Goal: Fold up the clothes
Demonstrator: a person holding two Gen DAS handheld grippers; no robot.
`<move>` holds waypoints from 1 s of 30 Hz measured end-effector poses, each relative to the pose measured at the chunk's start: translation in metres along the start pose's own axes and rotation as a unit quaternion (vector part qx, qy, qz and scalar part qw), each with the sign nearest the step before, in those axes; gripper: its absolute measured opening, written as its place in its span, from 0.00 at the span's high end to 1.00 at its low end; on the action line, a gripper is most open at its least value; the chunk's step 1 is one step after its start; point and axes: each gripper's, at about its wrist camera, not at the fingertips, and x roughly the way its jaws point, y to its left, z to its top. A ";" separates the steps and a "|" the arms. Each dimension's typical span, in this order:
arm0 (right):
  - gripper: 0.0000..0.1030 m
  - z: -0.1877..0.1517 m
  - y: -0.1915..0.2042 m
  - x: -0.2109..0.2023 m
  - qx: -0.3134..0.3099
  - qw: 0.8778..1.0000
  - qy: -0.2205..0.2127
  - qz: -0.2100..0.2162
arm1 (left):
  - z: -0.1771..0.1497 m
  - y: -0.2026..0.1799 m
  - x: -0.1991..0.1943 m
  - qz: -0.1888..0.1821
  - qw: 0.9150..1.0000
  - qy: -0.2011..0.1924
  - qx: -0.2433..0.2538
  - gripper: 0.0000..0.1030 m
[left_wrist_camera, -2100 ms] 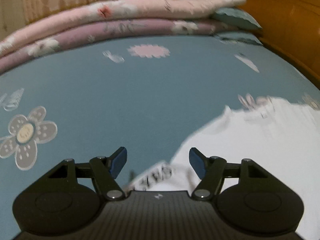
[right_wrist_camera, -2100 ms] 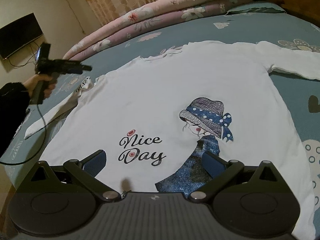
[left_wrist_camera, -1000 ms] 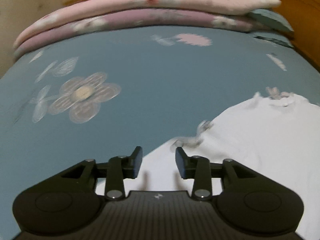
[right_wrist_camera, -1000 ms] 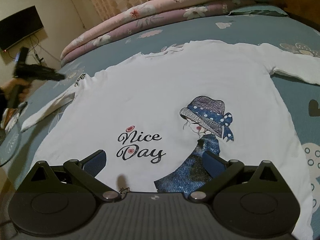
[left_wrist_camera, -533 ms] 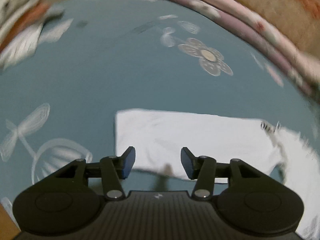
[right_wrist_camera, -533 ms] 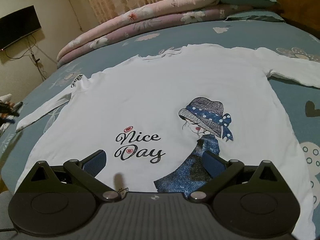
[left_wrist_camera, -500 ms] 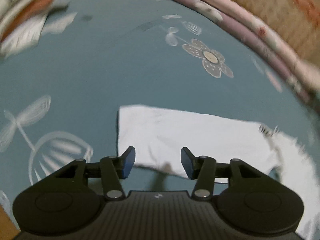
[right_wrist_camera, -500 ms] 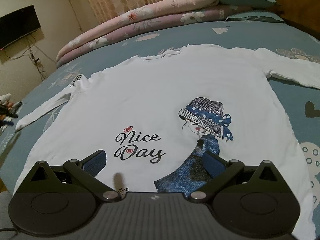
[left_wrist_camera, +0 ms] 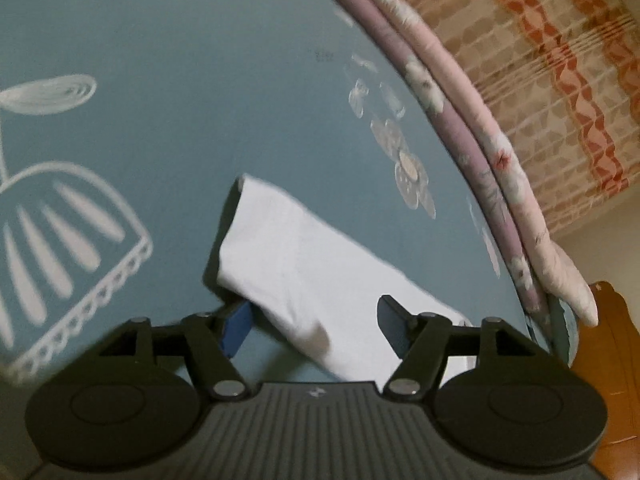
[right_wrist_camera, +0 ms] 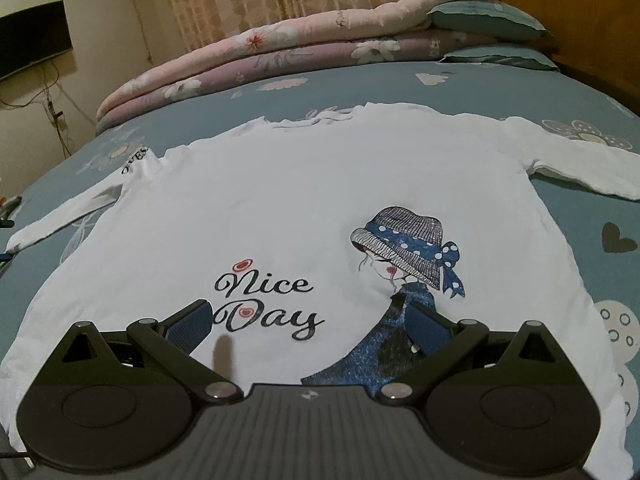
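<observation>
The left gripper (left_wrist_camera: 316,326), low in its frame, has just been opening its jaws; they straddle the white sleeve (left_wrist_camera: 296,264) near its cuff, and through the blur the pads seem not to press it. The right gripper (right_wrist_camera: 308,326) hangs wide open and empty above the hem of the white shirt (right_wrist_camera: 280,200), which lies flat across the middle of the blue bedsheet (right_wrist_camera: 500,92). The cloth looks light, soft and limp, so I'd pinch it at the cuff edge, where the layers bunch.
</observation>
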 end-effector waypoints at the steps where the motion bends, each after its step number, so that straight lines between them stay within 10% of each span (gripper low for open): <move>1: 0.00 0.000 0.000 0.000 0.001 1.000 -0.001 -0.001 | 0.001 -0.001 0.002 0.001 1.000 -0.009 0.004 0.35; 5: 0.00 0.000 0.001 0.002 -0.005 1.000 -0.003 -0.006 | 0.000 -0.012 0.007 0.032 0.998 -0.034 0.037 0.49; 7: 0.00 0.000 0.002 0.002 -0.009 1.000 -0.002 -0.008 | 0.001 -0.020 0.010 0.074 0.994 -0.031 0.073 0.88; 24: 0.00 0.000 0.004 0.005 -0.023 1.000 -0.001 -0.016 | 0.039 -0.046 -0.019 0.142 0.975 -0.066 0.155 0.92; 30: 0.00 0.000 0.005 0.005 -0.027 0.999 0.000 -0.017 | 0.027 -0.024 -0.015 0.185 0.973 -0.038 0.135 0.67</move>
